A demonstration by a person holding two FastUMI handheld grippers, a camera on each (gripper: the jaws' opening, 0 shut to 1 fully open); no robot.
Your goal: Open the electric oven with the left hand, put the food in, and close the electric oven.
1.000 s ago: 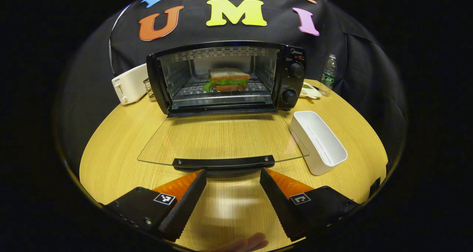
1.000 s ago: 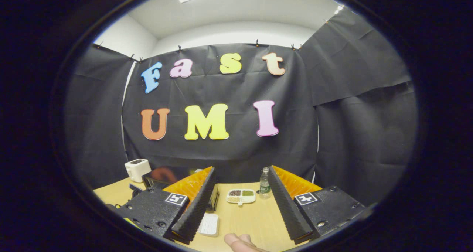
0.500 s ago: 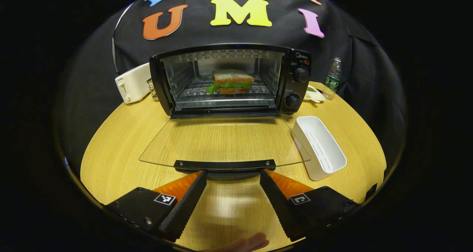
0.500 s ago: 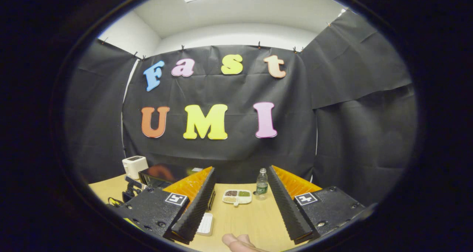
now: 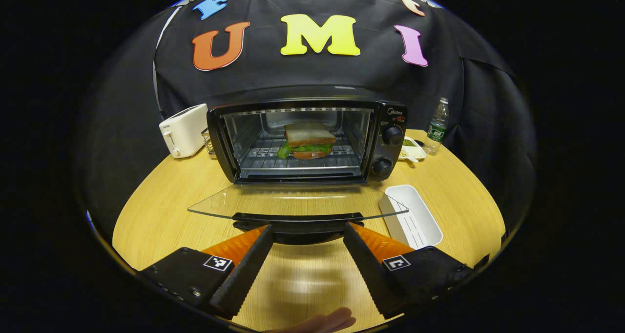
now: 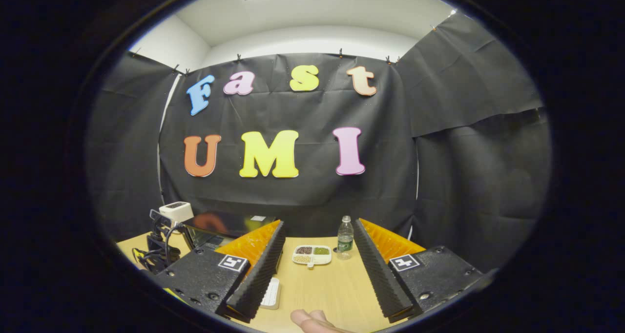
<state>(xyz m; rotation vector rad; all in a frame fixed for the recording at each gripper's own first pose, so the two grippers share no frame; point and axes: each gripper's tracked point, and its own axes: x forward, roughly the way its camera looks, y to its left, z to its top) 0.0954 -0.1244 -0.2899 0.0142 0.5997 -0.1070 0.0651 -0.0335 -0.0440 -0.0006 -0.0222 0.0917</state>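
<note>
The black electric oven (image 5: 385,128) stands open at the back of the round wooden table (image 5: 161,211). A sandwich (image 5: 307,140) with green lettuce lies on its wire rack. The glass door (image 5: 298,201) hangs out flat towards me, seen almost edge-on. Its black handle (image 5: 298,219) lies just past the fingertips of my left gripper (image 5: 307,230), which is open and holds nothing. In the right gripper view, my right gripper (image 6: 318,223) is open, empty and raised above the table, with the oven's top (image 6: 224,223) to its left.
A white toaster (image 5: 183,130) stands left of the oven. To the right are an empty white tray (image 5: 412,218), a divided snack dish (image 5: 410,150) and a water bottle (image 5: 437,125). A fingertip (image 5: 322,321) shows at the bottom edge.
The left gripper has sunk to the level of the door, so the glass now appears edge-on and the oven sits lower in its view. The right gripper has barely drifted.
</note>
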